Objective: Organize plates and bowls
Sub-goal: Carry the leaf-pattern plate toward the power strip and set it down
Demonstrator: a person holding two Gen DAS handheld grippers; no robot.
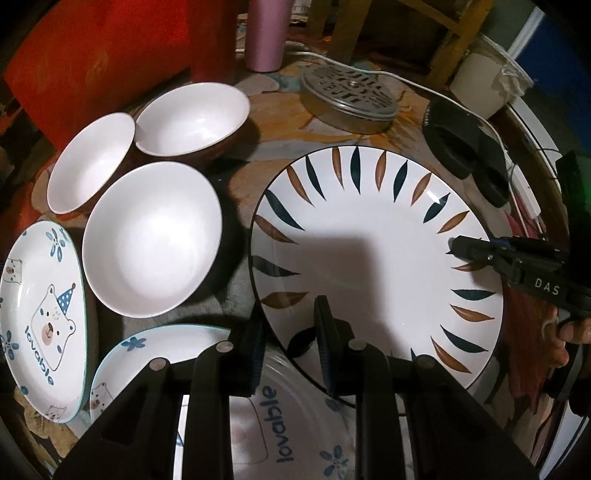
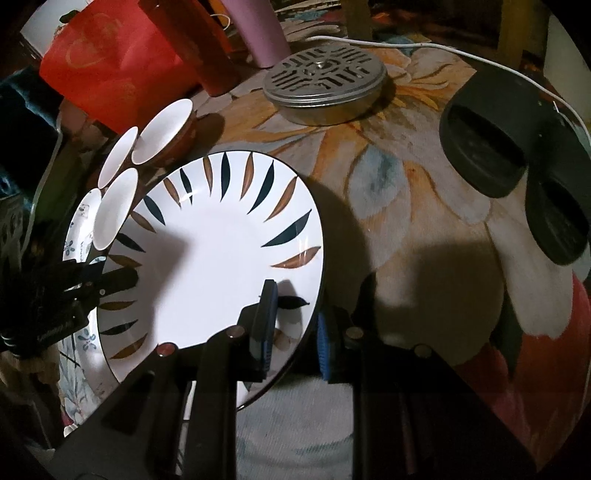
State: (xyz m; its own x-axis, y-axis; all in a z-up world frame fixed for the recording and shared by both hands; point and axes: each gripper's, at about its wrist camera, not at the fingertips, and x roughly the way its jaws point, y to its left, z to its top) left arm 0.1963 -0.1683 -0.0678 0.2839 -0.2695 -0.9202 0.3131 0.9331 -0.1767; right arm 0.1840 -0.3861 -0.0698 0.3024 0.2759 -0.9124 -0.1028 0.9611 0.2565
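A large white plate with blue and brown leaf marks (image 1: 369, 266) hangs slightly above the floral tablecloth, held from both sides. My left gripper (image 1: 290, 317) is shut on its near-left rim. My right gripper (image 1: 465, 251) is shut on the opposite rim; in the right wrist view its blue-padded fingers (image 2: 295, 302) pinch the plate (image 2: 221, 258) edge, with the left gripper (image 2: 122, 280) across from it. Three white bowls (image 1: 151, 240) (image 1: 88, 162) (image 1: 192, 118) sit clustered at the left. Two bear-print "lovable" plates lie nearby: one at far left (image 1: 40, 317), one (image 1: 147, 354) partly under the leaf plate.
A round perforated metal tin (image 1: 349, 99) sits behind the plate, a pink tumbler (image 1: 266, 33) beyond it. Black slippers (image 2: 487, 147) and a white cable (image 2: 480, 51) lie at the right. A red bag (image 2: 110, 66) stands at the back left. A hand (image 1: 569, 332) grips the right tool.
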